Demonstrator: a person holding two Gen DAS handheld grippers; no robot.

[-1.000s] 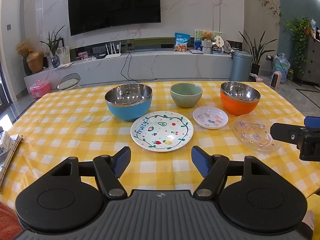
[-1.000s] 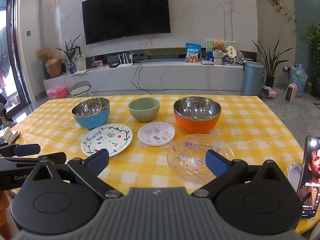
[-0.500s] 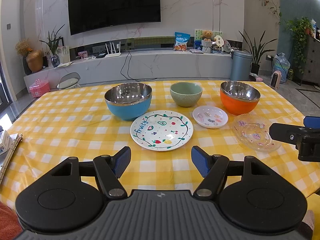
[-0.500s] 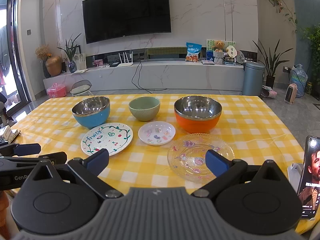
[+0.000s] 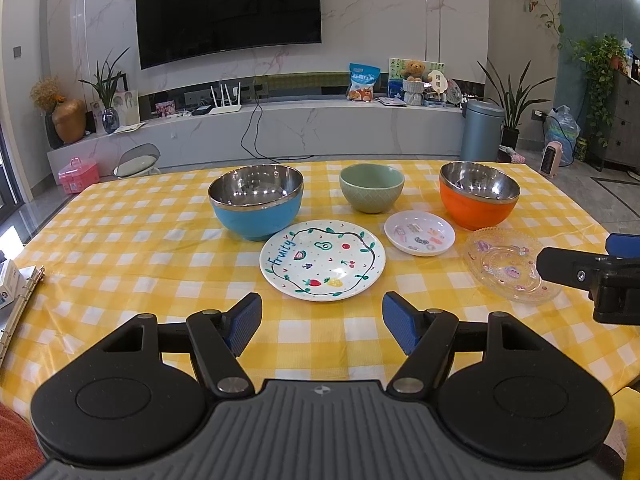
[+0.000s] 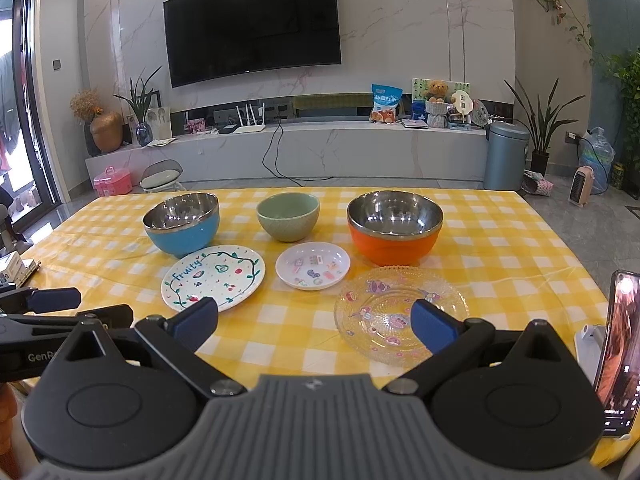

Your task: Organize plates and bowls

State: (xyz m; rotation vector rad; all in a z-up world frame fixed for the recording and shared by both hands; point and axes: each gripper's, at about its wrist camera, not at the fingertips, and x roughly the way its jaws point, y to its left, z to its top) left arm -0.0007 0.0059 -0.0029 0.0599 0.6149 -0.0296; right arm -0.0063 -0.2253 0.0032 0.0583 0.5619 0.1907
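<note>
While both tools, left tool (image 5: pixel 322 324) and right tool (image 6: pixel 314 320), gape wide and empty, the round white fruit-painted plate (image 5: pixel 322 265) lies on the yellow-checked tabletop (image 5: pixel 132 248).

Left gripper (image 5: pixel 322 322): glossy black plastic arms, each ending in a ribbed blue pad, with two round black discs and silver pivot screws behind them. A grey ridged body sits between, stamped with a small round emblem. Right gripper (image 6: pixel 314 320) is the same build (same blue pads, same grey ribbing). White lettering "GenR", cut off, shows on the left one's black side, seen from the right camera.
</note>
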